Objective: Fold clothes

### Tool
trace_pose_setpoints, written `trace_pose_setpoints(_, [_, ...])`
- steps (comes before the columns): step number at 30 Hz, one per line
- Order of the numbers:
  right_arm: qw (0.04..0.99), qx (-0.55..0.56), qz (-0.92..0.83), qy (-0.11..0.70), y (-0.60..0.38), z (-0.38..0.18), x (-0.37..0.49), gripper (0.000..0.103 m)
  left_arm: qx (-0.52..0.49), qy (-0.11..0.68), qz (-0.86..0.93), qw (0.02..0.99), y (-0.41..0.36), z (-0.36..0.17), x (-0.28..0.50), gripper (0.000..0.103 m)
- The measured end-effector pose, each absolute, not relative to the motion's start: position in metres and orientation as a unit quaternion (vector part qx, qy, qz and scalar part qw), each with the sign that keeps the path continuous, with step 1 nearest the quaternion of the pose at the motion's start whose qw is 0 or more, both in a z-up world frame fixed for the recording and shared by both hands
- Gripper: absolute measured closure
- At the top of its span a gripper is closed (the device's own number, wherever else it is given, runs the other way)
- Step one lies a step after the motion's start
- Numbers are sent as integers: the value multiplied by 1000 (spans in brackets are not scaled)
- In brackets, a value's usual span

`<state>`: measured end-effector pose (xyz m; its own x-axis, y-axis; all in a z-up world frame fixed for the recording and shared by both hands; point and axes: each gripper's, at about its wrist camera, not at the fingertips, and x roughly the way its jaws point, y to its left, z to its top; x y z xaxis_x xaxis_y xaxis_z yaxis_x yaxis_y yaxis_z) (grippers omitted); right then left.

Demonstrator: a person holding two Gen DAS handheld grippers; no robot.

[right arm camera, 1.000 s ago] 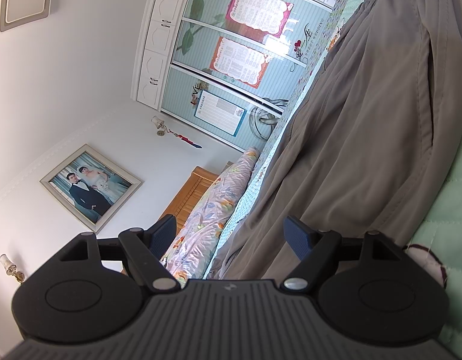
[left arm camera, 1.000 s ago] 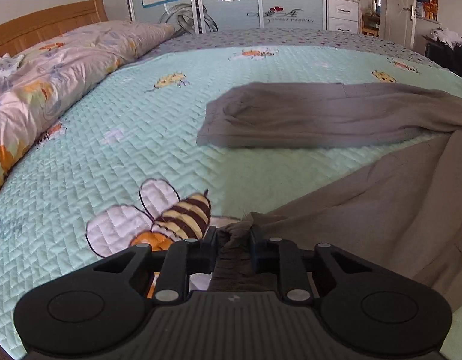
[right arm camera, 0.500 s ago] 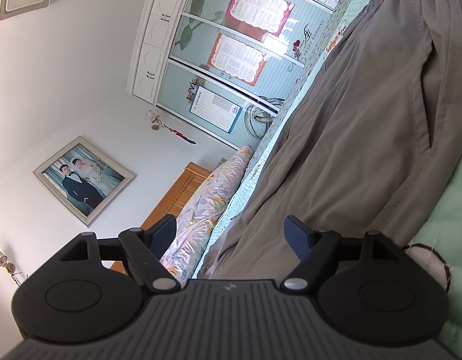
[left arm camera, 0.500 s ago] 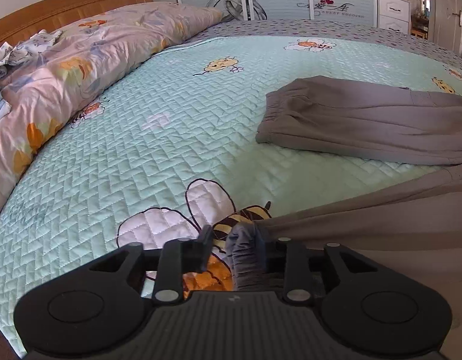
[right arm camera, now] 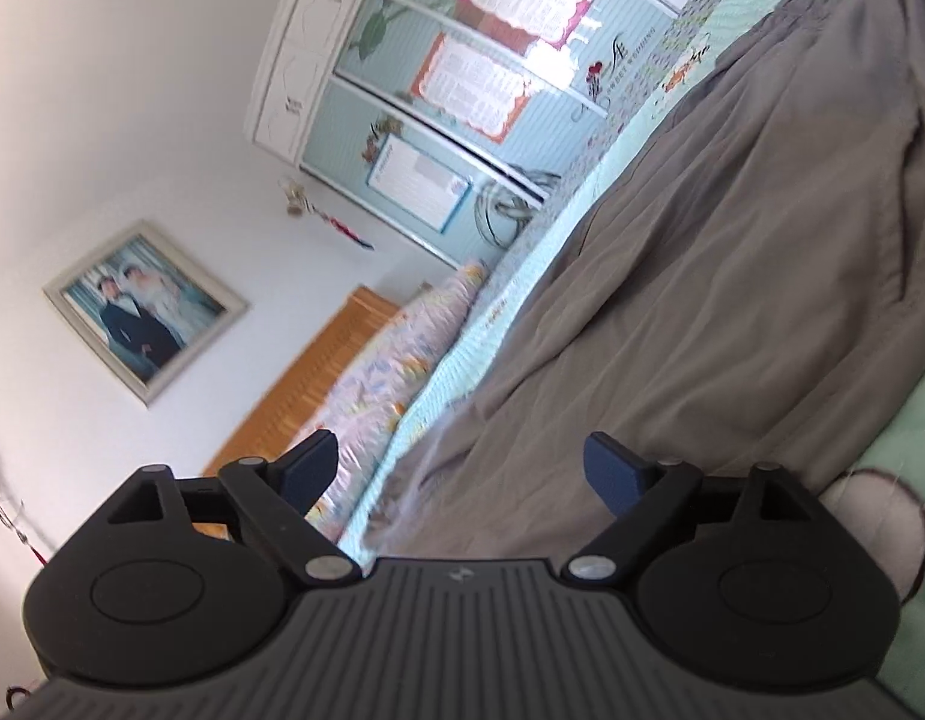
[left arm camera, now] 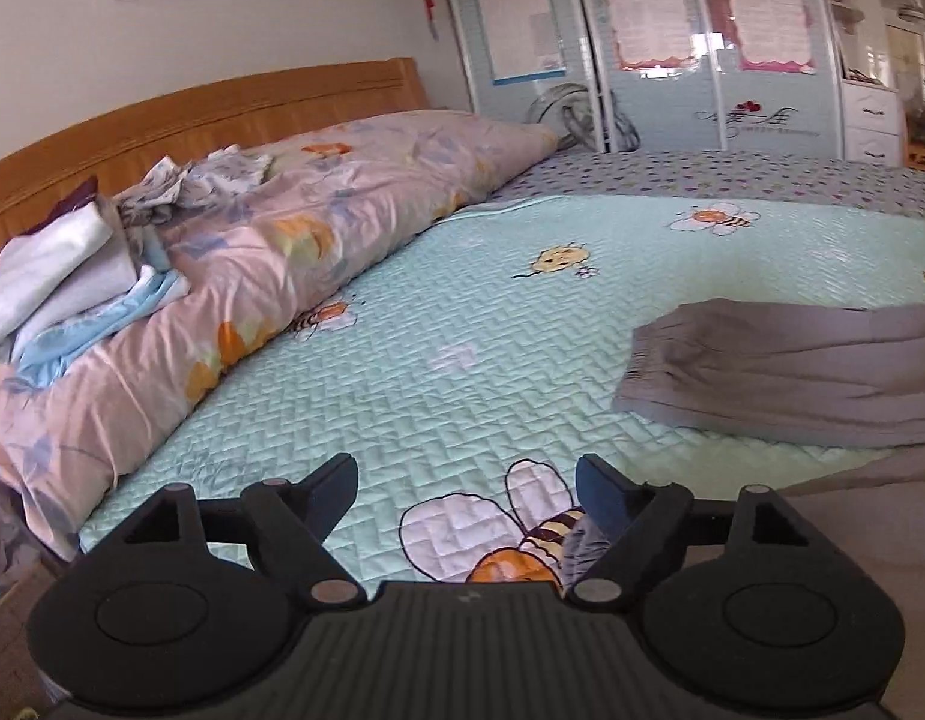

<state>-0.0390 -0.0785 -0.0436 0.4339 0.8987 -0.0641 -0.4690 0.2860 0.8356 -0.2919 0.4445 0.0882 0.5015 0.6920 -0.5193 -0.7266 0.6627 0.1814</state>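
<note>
Quilted bedspread (left arm camera: 438, 324); grey trousers (left arm camera: 798, 372) beside wide-open left hand-held gripper (left arm camera: 467, 486).

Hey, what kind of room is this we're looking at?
A home bedroom, most likely: a bed with a wooden headboard, a wardrobe and a framed photo on the wall.

Mint quilted bedspread (left arm camera: 438, 372) with bee prints; large bee motif (left arm camera: 498, 531) near the lower edge. Floral pink duvet (left arm camera: 270, 252) bunched along wooden headboard (left arm camera: 210, 114). Framed photo (right arm camera: 144, 309) on white wall. Wardrobe (left arm camera: 702, 54) with pink-bordered posters (left arm camera: 648, 15) on its sliding doors; fan (left arm camera: 573, 114) standing in front
</note>
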Motion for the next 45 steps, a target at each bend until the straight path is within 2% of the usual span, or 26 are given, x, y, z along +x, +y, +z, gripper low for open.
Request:
trace_pose_setpoints(3, [730,383,485,291,-70,-34,-50,10,-52,287,294,910,426,92,-286,24])
trace_pose_setpoints(7, [712,322,547,302,-28,-7,-61,10,60,346,152,924,356,64,-239,24])
trace_pose_setpoints(10, [720,246,562,325,11,6,-65,10,97,425,109,893,329,30,-214,25])
trace_pose_setpoints(12, [709,200,538,410,29,-11,-66,11,80,454,95,882,330,18,-219,29])
trace_pose_setpoints(13, [700,176,523,452,38,-21,-67,16,60,460,86,882,336,18,-227,29])
trace_pose_setpoints(14, [707,154,538,434,37,-17,-78,16,40,467,76,880,342,19,-234,29])
trace_pose_setpoints(18, [661,156,557,478,33,-6,-86,17,19,488,51,871,353,26,-254,27])
trace_pose_setpoints(22, [678,203,574,411,29,17,-70,15,-6,446,41,894,357,48,-257,28])
trace_pose_setpoints(24, [707,206,562,377,31,20,-60,14,-24,393,57,917,356,58,-252,20])
trace_pose_setpoints(26, [694,205,549,419,41,-3,-57,14,-26,374,75,924,351,53,-240,18])
trace_pose_setpoints(27, [687,204,541,440,46,-15,-55,14,-19,390,78,917,349,44,-232,19])
trace_pose_setpoints(28, [696,181,543,432,47,-18,-68,20,-18,422,69,904,347,32,-226,19])
trace_pose_setpoints(30, [699,154,551,430,45,-18,-90,20,-13,471,47,881,341,8,-222,18])
trace_pose_setpoints(34, [656,157,577,461,32,-8,-100,20,-36,473,26,880,358,14,-241,18])
trace_pose_setpoints(37, [667,193,579,427,15,9,-82,19,-32,478,40,877,368,15,-247,18])
trace_pose_setpoints(40, [699,193,540,427,-11,-1,-75,12,-38,449,81,889,376,22,-257,18])
trace_pose_setpoints(42, [720,193,512,427,-28,-8,-70,12,-57,445,106,888,385,17,-256,16])
trace_pose_setpoints(45, [747,178,493,409,-55,-13,-74,20,-46,476,100,873,384,9,-258,10])
